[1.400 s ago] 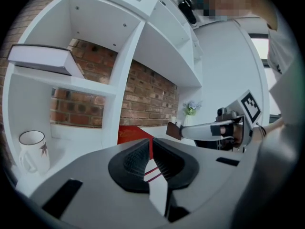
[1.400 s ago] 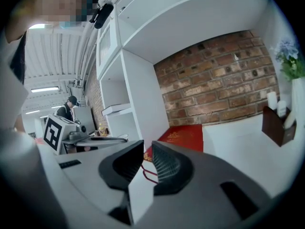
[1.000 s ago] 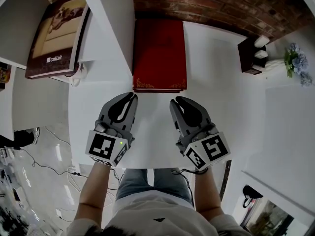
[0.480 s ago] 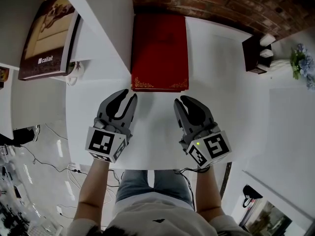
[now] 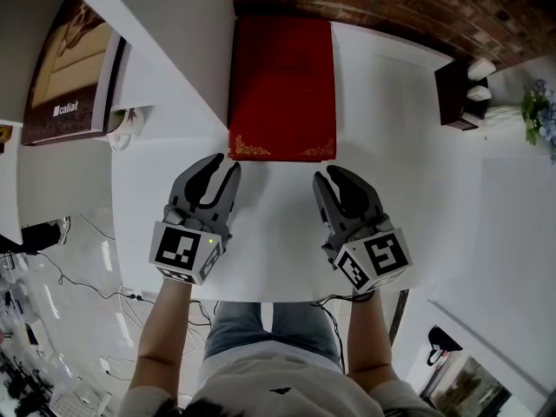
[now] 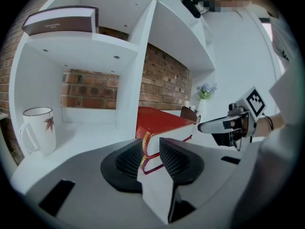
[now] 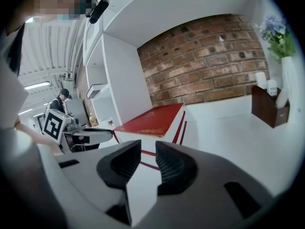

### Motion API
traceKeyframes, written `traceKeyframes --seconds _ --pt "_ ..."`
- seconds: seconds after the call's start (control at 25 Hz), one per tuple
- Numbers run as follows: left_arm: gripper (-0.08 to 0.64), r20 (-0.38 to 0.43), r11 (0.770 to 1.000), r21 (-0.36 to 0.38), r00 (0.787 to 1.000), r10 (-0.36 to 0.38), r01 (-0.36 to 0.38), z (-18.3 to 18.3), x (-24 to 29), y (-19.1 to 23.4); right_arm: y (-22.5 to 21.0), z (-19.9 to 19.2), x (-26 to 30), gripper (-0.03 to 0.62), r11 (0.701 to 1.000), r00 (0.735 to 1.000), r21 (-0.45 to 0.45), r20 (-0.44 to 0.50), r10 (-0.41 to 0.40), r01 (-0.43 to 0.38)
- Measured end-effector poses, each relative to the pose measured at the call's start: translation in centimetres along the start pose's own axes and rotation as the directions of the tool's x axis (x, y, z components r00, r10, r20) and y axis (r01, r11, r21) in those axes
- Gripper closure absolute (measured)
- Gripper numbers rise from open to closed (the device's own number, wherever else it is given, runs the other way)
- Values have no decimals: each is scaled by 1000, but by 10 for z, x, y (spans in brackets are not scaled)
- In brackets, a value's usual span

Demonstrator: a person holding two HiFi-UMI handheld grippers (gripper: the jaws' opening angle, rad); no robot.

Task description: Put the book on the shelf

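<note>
A thick red book (image 5: 282, 76) with gold trim lies flat on the white table (image 5: 278, 233), its left side against the shelf's upright panel. My left gripper (image 5: 221, 165) sits just short of the book's near left corner. Its jaws have just been opening and are open; in the left gripper view the book (image 6: 159, 118) shows beyond the left gripper (image 6: 151, 149), untouched. My right gripper (image 5: 333, 175) is near the book's near right corner. Its jaws have also been opening and are open, with nothing between them; the book (image 7: 152, 120) lies ahead of the right gripper (image 7: 148, 149).
A white shelf unit (image 5: 174, 33) stands at the left with a large brown book (image 5: 69, 68) on a shelf and a mug (image 6: 40, 128) in a lower bay. A dark holder (image 5: 460, 94) and a flower vase (image 5: 539, 111) stand at the right. A brick wall runs behind.
Both grippers have sunk toward the table and come closer to the book's near edge. The left jaws, shut before, now stand apart; the right jaws are a little wider.
</note>
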State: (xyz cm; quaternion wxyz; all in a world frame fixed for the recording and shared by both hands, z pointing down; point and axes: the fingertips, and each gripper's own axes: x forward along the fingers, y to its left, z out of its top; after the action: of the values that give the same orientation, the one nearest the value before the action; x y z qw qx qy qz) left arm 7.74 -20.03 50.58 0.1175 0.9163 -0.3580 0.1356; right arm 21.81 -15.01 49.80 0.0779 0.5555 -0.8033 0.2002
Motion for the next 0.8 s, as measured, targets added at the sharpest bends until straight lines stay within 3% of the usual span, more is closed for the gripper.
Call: traceKeyframes --seconds 0.8 --pt "436 0 1000 16 1000 10 -10 -7 12 0 -17 -6 19 451 996 998 -77 -35 49 -52"
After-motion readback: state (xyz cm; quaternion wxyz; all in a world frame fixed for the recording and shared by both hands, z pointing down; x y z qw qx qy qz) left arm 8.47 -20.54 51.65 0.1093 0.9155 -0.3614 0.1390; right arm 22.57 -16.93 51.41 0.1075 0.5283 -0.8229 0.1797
